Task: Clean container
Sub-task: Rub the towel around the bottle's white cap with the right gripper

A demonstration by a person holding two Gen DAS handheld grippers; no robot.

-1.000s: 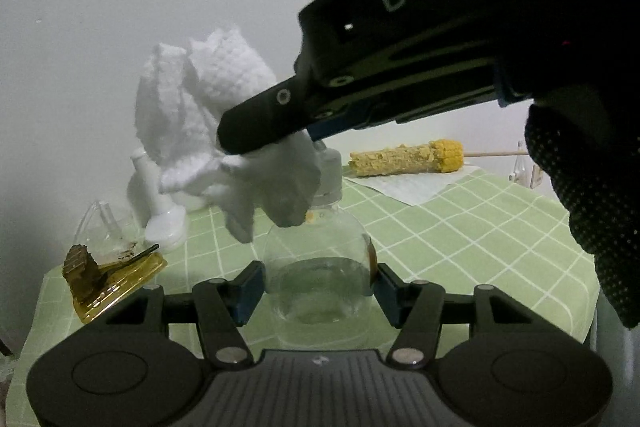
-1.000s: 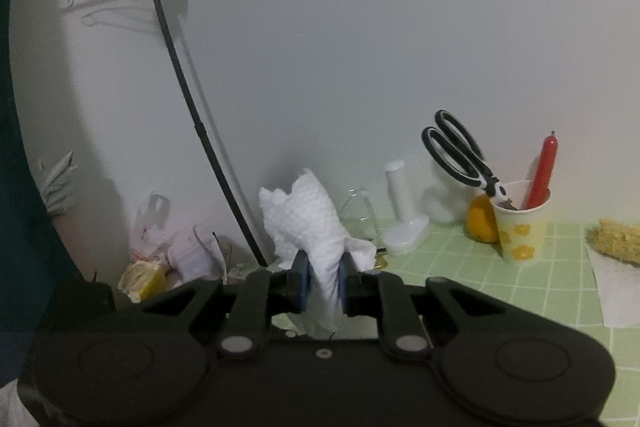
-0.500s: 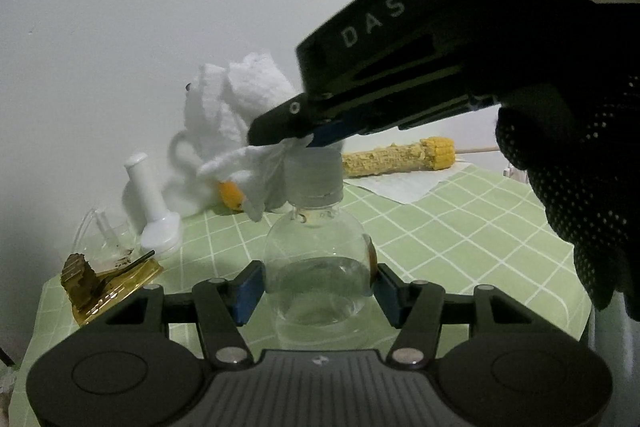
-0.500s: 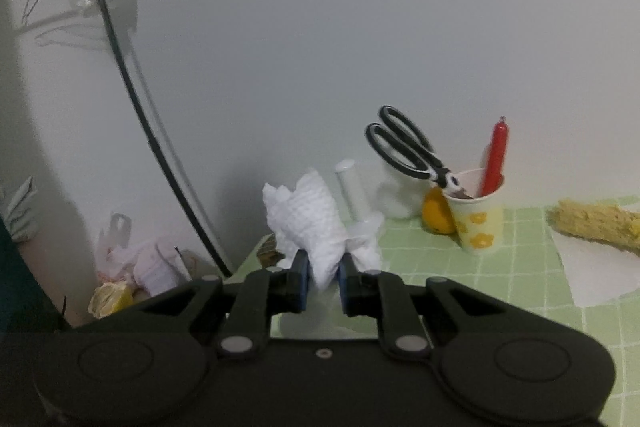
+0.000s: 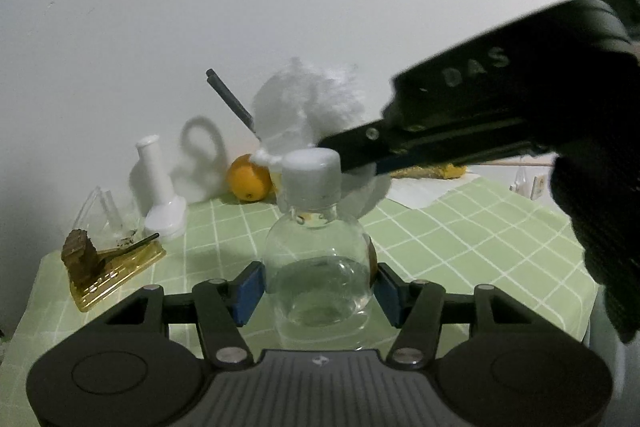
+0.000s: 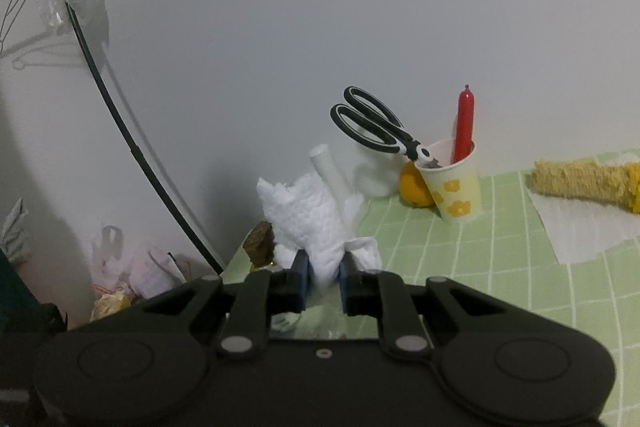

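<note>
We hold a clear round bottle [image 5: 318, 267] between the fingers of our left gripper [image 5: 318, 287]; they stand about half open, and their blue pads press against both sides of its belly. The bottle stands upright near the front edge of the green checked surface [image 5: 460, 247], its white cap [image 5: 311, 173] on. Our right gripper [image 6: 323, 279] has its fingers nearly closed, pinching a crumpled white paper towel [image 6: 308, 219], which sits just behind and beside the cap; whether it touches the cap, we cannot tell. Toward the back edge stand a paper cup [image 6: 456, 183] with scissors [image 6: 376, 127], an orange [image 5: 248, 177] and a white funnel-like piece [image 5: 158, 187]. A corn cob [image 6: 584, 179] lies on a napkin at the right edge.
</note>
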